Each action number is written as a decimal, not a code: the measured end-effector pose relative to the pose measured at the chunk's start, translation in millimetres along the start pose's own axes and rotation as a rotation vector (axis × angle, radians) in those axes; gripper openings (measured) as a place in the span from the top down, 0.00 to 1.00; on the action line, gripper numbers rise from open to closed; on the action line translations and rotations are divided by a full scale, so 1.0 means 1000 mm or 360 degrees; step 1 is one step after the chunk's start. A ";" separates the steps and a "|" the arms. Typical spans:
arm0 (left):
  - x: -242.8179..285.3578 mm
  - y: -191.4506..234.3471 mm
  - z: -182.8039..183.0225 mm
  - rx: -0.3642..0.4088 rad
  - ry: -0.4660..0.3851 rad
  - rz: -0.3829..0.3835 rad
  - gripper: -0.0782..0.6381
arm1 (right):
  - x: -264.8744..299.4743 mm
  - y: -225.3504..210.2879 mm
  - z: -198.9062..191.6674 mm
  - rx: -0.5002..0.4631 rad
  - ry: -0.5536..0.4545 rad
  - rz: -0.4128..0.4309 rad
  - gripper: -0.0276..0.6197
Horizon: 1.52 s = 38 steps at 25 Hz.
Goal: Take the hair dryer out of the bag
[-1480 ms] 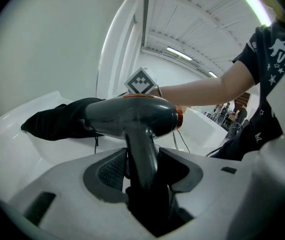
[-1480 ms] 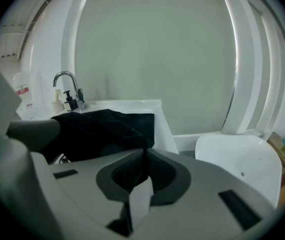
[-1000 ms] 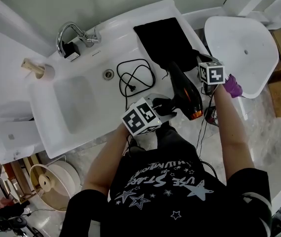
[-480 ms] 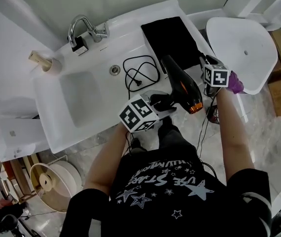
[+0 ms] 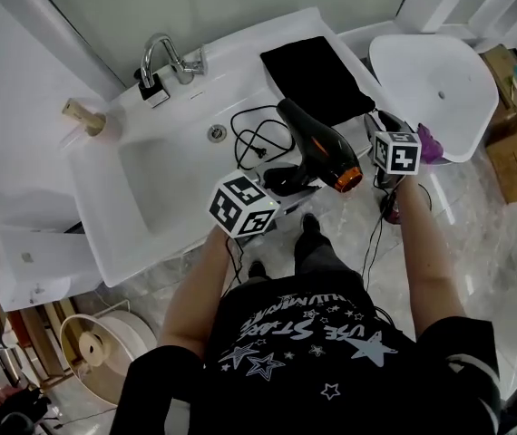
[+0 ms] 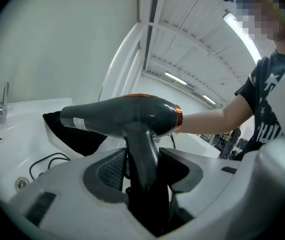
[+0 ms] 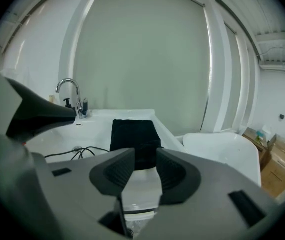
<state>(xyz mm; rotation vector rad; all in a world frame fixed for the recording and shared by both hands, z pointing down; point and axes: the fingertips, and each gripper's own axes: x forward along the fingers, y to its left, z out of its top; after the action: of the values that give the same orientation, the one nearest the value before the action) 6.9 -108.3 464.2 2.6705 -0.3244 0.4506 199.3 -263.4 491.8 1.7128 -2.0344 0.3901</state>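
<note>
— Why is the hair dryer (image 6: 127, 115) up off the worktop (image 5: 240, 57)?
— Your left tongs (image 6: 141, 166) clamp its handle, holding it clear of the black bag (image 5: 317, 75), which lies flat behind; the cord (image 5: 258, 136) trails on the worktop.
— And your right tongs (image 7: 141, 170)?
— Its jaws have just been opening; they stand apart with nothing between them, beside the dryer.

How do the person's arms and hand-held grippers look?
The left hand-held gripper and right hand-held gripper are light grey with dark ribbed pads; each carries a white cube with black square markers. Short black sleeves cover the upper arms.
</note>
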 end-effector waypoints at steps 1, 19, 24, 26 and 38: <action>-0.006 0.000 0.002 -0.0011 -0.0026 0.0006 0.60 | -0.006 0.005 0.004 -0.0003 -0.0027 -0.0005 0.75; -0.103 -0.009 -0.021 -0.0102 -0.0250 0.0029 0.60 | -0.123 0.136 0.024 0.0142 -0.0351 -0.0081 0.95; -0.110 -0.010 -0.021 -0.0093 -0.0294 0.0065 0.60 | -0.143 0.155 0.021 0.0071 -0.0373 -0.0110 0.95; -0.110 -0.012 -0.020 -0.0085 -0.0314 0.0091 0.60 | -0.147 0.160 0.018 0.0079 -0.0380 -0.0094 0.95; -0.111 -0.043 -0.019 -0.0095 -0.0414 0.0223 0.60 | -0.198 0.160 -0.013 0.0147 -0.0393 -0.0034 0.95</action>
<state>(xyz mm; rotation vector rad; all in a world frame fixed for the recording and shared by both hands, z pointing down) -88.0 -44.7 425.2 2.6591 -0.5945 0.1302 70.3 -58.2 413.9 1.9186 -2.1976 0.2810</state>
